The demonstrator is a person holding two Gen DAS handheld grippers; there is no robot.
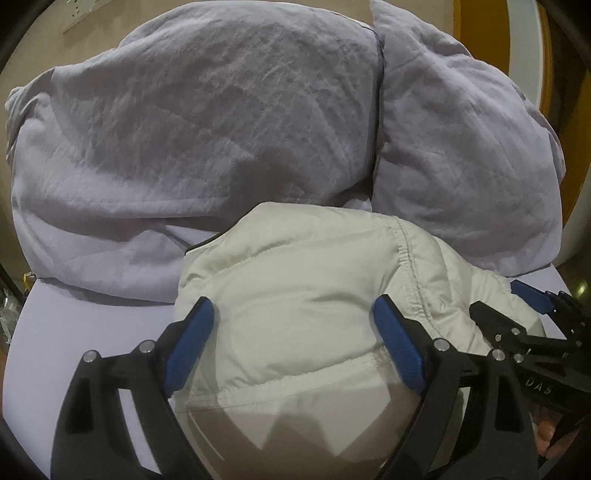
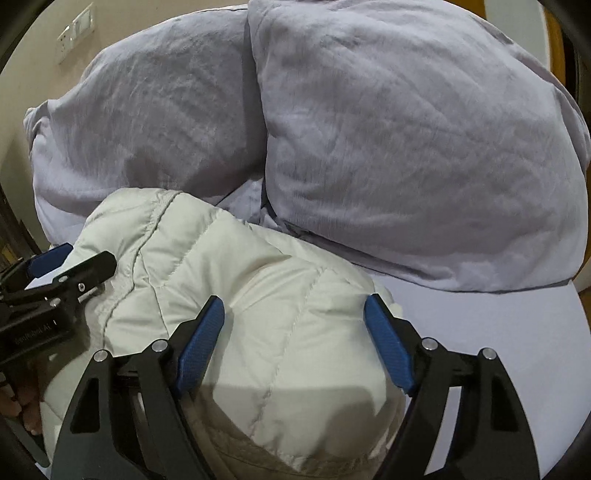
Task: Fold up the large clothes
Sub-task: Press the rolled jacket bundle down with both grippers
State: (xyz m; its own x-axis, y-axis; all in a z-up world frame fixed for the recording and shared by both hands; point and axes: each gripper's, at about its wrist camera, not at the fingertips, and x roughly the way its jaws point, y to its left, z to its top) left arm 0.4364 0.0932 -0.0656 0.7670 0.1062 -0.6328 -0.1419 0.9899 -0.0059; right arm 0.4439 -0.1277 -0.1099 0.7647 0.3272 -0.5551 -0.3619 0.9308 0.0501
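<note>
Two lavender pillows lie along the bed's far edge. Against them, at the near edge, sits a bunched cream quilted jacket. Left claw and right claw both gape released over it, gripping nothing.

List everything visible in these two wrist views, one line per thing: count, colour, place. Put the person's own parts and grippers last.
padded jacket: 1, off-white, quilted, bunched on the bed just ahead of both grippers.
pillows: 2, pale lilac, side by side behind the jacket.
bed sheet: 1, lilac, under everything.
wall switch plate: 1, white, on the beige wall, upper left.
left gripper: 1, black with blue pads, open above the jacket.
right gripper: 1, black with blue pads, open above the jacket.
</note>
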